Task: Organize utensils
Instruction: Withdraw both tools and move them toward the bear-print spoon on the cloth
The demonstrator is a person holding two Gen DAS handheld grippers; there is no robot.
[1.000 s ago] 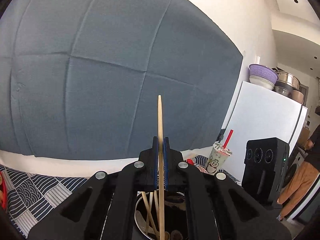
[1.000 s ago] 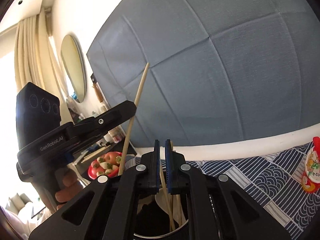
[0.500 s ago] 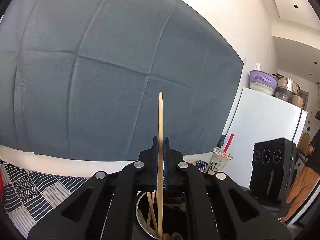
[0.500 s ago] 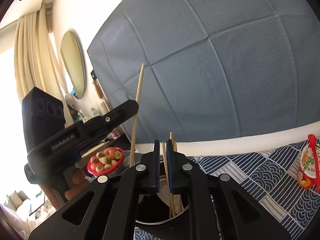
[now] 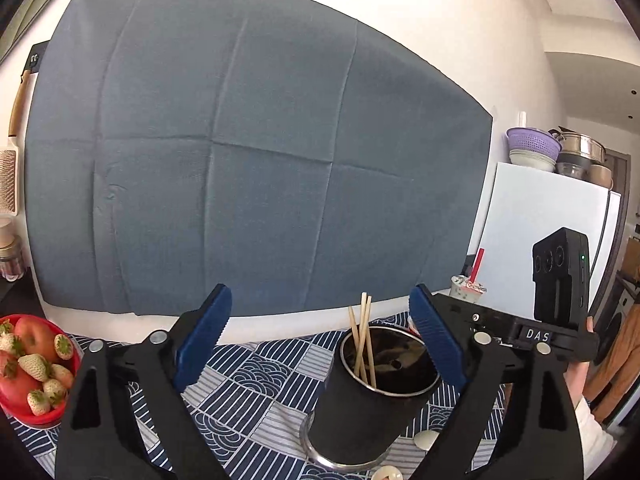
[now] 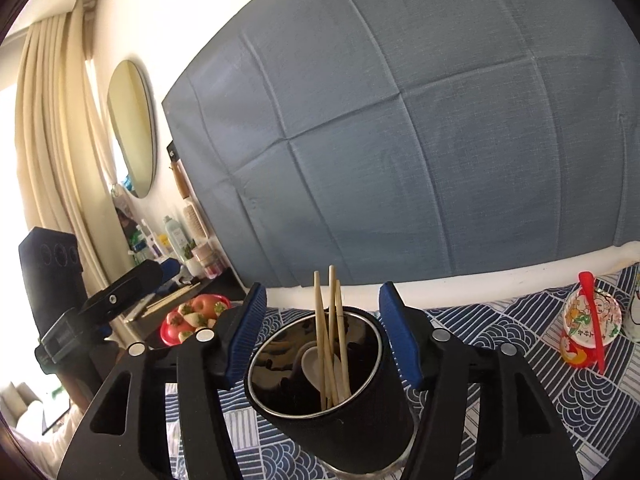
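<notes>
A black utensil cup [image 5: 362, 408] with a shiny inside stands on the blue patterned tablecloth [image 5: 256, 384]. Wooden chopsticks [image 5: 362, 340] lean inside it; in the right wrist view [image 6: 330, 336] they stand beside a white spoon [image 6: 314, 362] in the cup [image 6: 340, 428]. My left gripper [image 5: 320, 336] is open and empty, back above the cup. My right gripper [image 6: 322, 332] is open and empty, its blue pads [image 6: 246, 336] either side of the cup's rim. The right gripper's body [image 5: 520, 332] shows in the left view, the left gripper's [image 6: 100, 308] in the right view.
A red bowl of apples and strawberries [image 5: 30, 368] sits at the left. A bubble tea cup with a red straw [image 5: 468, 286] and a small printed cup with a red spoon [image 6: 590, 328] stand to the right. A blue cloth [image 5: 256, 152] hangs on the wall behind.
Both grippers were shut, the left on a chopstick above the cup. Both have opened; the chopstick now stands in the cup, and both grippers have pulled back.
</notes>
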